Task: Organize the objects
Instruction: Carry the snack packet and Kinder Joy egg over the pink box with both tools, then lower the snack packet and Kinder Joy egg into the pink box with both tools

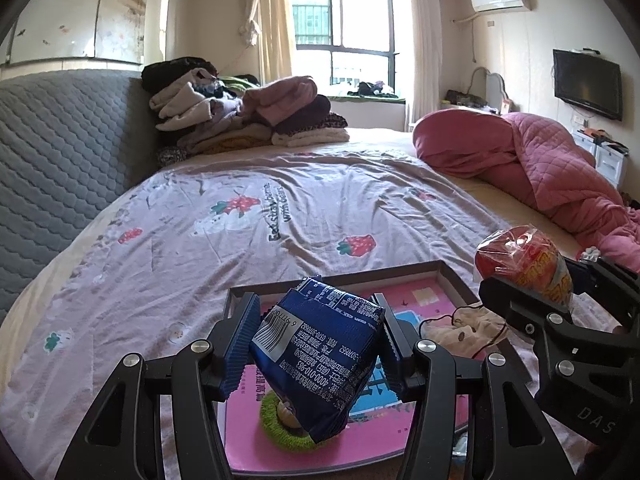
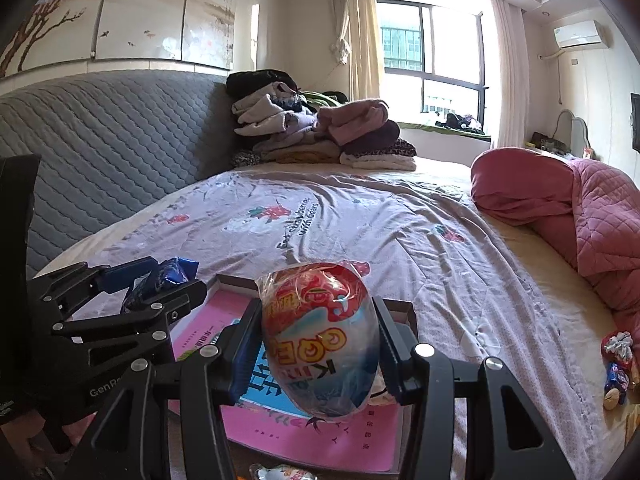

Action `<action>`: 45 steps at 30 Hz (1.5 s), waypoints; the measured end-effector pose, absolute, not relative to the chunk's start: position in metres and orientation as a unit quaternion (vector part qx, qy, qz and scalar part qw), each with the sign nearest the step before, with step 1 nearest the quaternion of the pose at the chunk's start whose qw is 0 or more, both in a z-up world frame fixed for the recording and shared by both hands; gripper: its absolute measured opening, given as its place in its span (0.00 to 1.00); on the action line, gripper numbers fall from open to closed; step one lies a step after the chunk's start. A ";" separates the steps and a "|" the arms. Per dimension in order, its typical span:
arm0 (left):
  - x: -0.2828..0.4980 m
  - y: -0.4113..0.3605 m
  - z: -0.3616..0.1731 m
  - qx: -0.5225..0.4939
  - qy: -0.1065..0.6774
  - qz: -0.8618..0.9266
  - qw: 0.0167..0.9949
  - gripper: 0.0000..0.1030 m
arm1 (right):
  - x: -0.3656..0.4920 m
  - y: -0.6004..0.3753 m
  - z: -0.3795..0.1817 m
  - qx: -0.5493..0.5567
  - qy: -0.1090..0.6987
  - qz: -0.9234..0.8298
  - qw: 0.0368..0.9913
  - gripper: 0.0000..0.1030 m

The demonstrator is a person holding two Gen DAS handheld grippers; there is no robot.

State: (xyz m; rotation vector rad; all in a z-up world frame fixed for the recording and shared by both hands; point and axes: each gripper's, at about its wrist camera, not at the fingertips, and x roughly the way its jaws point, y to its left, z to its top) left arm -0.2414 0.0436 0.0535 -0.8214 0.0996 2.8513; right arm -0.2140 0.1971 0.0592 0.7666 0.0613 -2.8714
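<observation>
My left gripper (image 1: 314, 340) is shut on a blue snack packet (image 1: 320, 356) with white print and a barcode, held tilted above a shallow box (image 1: 340, 276) with a pink printed bottom that lies on the bed. My right gripper (image 2: 320, 344) is shut on a red and pale blue egg-shaped snack in clear wrap (image 2: 320, 340), also over the box (image 2: 404, 312). In the left wrist view the right gripper (image 1: 532, 292) shows at the right with the red snack (image 1: 524, 264). The right wrist view has the left gripper (image 2: 160, 284) and blue packet (image 2: 168, 276) at the left.
A green fuzzy ring (image 1: 280, 428) and a pale cloth item with a black cord (image 1: 464, 328) lie in the box. Folded clothes (image 1: 248, 116) are piled at the bed's far end, a pink quilt (image 1: 540, 160) at the right. Small wrapped items (image 2: 618, 364) lie on the bed's right.
</observation>
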 end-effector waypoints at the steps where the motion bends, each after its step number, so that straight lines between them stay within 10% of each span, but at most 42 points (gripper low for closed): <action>1: -0.243 0.043 0.052 -0.276 0.033 0.957 0.086 0.55 | -0.215 0.198 0.058 0.258 0.020 -0.962 0.084 0.50; 45: -0.252 0.083 -0.046 -0.362 0.104 0.921 0.103 0.56 | -0.244 0.217 -0.030 0.409 0.015 -0.908 0.090 0.50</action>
